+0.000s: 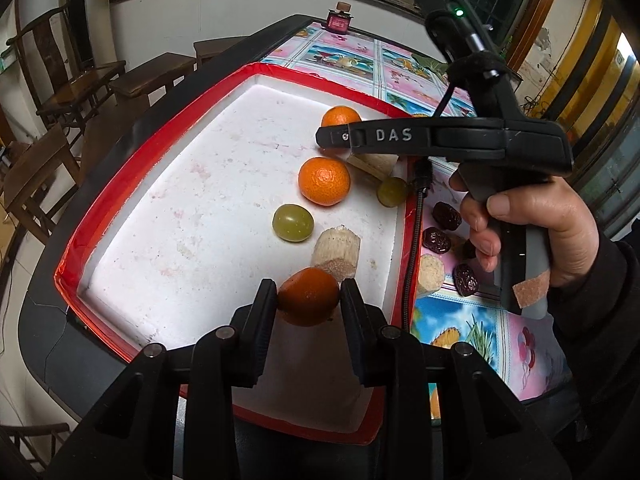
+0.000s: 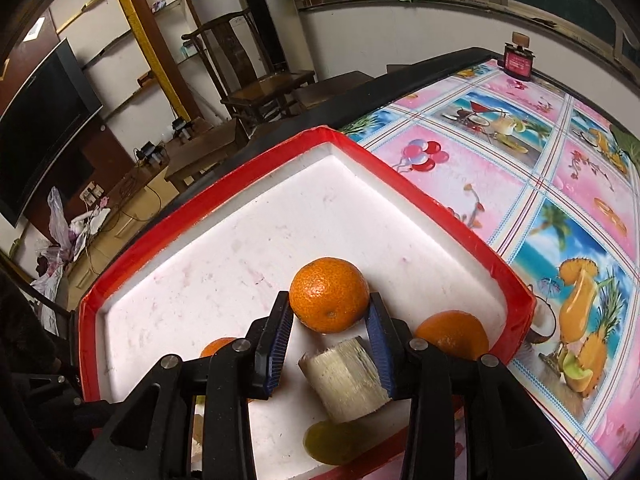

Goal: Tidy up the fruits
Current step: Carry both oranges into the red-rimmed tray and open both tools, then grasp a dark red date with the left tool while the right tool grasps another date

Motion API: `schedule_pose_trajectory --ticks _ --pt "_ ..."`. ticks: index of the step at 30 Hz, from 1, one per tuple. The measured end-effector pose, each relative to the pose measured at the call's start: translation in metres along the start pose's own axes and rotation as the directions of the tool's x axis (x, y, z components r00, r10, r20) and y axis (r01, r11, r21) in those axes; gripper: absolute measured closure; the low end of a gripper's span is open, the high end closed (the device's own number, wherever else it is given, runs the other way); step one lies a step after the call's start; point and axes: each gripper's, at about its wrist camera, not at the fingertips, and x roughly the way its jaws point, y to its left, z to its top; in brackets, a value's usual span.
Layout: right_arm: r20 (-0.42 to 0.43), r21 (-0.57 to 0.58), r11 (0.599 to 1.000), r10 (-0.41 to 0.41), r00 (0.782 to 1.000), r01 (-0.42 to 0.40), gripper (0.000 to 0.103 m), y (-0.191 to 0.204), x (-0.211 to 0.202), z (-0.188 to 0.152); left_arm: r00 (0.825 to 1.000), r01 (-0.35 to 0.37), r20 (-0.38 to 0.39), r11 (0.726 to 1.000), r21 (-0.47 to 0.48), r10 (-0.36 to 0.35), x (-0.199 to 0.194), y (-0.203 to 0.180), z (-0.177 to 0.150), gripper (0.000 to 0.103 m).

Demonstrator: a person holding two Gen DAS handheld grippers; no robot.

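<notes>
A white foam tray with a red rim [image 1: 120, 184] [image 2: 500, 264] lies on the table. My left gripper [image 1: 308, 294] is shut on a tangerine [image 1: 310, 300], held just above the tray's near end. My right gripper [image 2: 330, 300], held by a hand [image 1: 532, 224], is shut on another tangerine [image 2: 329, 294] over the far right part of the tray. In the left wrist view this right gripper [image 1: 340, 138] shows side-on, and its near finger hides the lower half of that tangerine [image 1: 340, 115]. A third tangerine [image 1: 324, 180] lies loose in the tray.
The tray also holds two green grapes [image 1: 292, 222] [image 1: 392, 191], sugarcane pieces [image 1: 336, 254] [image 2: 344, 376] and a tangerine by the right rim [image 2: 452, 336]. On the patterned tablecloth [image 2: 560, 184] beside the tray lie red dates [image 1: 446, 214] and a sugarcane piece [image 1: 430, 276]. A pink bottle [image 2: 518, 60] stands at the far end.
</notes>
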Motion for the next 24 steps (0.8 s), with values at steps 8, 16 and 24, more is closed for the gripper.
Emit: schedule_pose_trajectory --ticks 8,16,24 --pt "0.059 0.003 0.999 0.039 0.997 -0.040 0.049 0.005 -0.034 -0.005 1.000 0.000 -0.020 0.999 -0.033 -0.001 0.004 0.005 -0.006 0.049" --pt "0.154 0.033 0.994 0.101 0.983 -0.107 0.031 0.007 -0.105 -0.053 1.000 -0.012 0.013 0.999 -0.048 0.013 -0.008 0.005 -0.005 0.044" --pt "0.183 0.085 0.992 0.073 0.980 -0.090 0.029 0.004 -0.154 -0.120 0.999 0.019 0.029 1.000 -0.008 -0.019 -0.016 -0.018 -0.005 0.044"
